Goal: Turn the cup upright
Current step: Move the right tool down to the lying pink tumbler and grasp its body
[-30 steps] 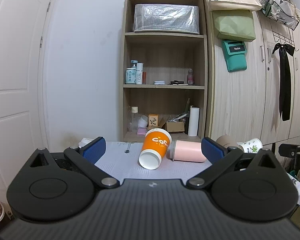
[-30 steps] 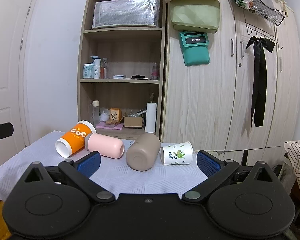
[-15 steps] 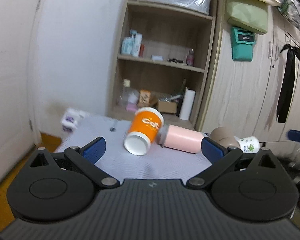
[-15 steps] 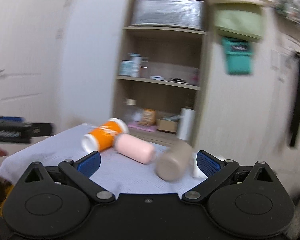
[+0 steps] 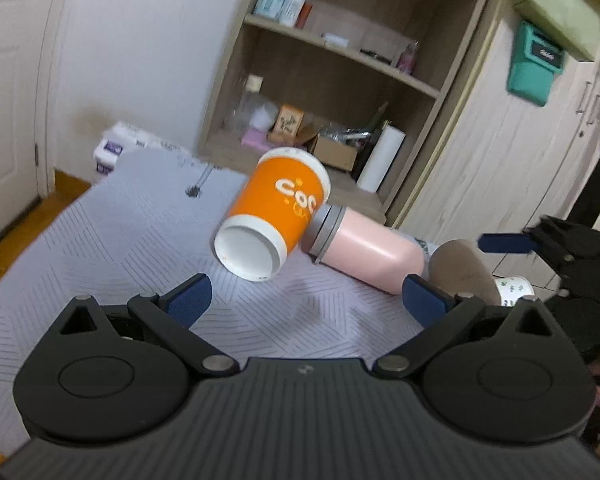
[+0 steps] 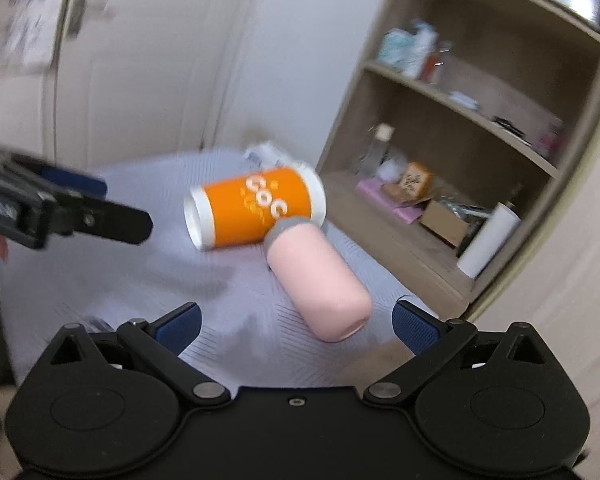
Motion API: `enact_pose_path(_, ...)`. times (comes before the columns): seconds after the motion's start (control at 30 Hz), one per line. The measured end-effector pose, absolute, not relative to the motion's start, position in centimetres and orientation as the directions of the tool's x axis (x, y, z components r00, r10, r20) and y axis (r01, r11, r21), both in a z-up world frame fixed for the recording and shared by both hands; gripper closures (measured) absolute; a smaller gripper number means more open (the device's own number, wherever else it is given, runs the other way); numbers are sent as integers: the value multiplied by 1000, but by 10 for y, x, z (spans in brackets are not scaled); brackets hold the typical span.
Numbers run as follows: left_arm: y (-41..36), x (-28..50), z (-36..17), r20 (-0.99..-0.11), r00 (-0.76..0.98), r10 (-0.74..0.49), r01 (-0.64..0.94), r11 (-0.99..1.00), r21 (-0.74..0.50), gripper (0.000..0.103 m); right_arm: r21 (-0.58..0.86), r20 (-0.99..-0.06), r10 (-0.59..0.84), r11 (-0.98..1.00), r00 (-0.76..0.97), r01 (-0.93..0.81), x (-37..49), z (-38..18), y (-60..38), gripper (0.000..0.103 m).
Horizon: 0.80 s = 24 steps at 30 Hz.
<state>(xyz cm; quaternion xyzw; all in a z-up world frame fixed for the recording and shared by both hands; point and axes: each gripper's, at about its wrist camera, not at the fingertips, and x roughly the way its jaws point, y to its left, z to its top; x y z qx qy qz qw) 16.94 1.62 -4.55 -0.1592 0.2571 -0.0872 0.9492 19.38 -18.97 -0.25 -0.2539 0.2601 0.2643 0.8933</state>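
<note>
An orange paper cup (image 5: 274,216) lies on its side on the pale cloth-covered table (image 5: 112,240), its white base end toward me. A pink tumbler (image 5: 364,246) lies against it, with a tan cup (image 5: 466,270) and a small white printed cup (image 5: 514,286) further right. My left gripper (image 5: 304,298) is open and empty, just short of the orange cup. My right gripper (image 6: 296,322) is open and empty, close over the pink tumbler (image 6: 320,284); the orange cup (image 6: 256,208) lies beyond it. The left gripper (image 6: 100,216) shows at the left of the right wrist view.
A wooden shelf unit (image 5: 340,64) stands behind the table, holding bottles, boxes and a paper roll (image 5: 380,160). Wooden wardrobe doors (image 5: 500,152) are at the right, a white door (image 5: 8,80) at the left. A small packet (image 5: 108,152) sits at the table's far left corner.
Both grippers have moved forward and tilted down toward the cups. The right one swung left, so the tan and white cups left its view. The cups have not moved.
</note>
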Motion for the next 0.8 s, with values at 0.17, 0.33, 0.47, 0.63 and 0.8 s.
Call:
enact_pose_path(0.17,22,183,-56,-477,838,-266,62,914,-401,0,-352,-701,293,650,650,-673,239,-18,-179,4)
enact_pose_path(0.33,29,188,-63,-488,825,-285,47,895,-443,0,-352,-760,249,618,600,-703,283,-29,-175,5)
enact_pose_path(0.47,29,192,-65,-486,818,-308,60,886,-460,0,-295,-801,251,624,543,-724,307,-32,-174,5)
enact_pose_path(0.63,27,195,-67,-487,815,-315,57,879,-473,0,-264,-830,240,628,504,-732,317,-37,-172,31)
enact_pose_path(0.8,28,191,-66,-483,810,-333,67,870,-488,0,-234,-829,249,659,501,-715,310,-30,-171,33)
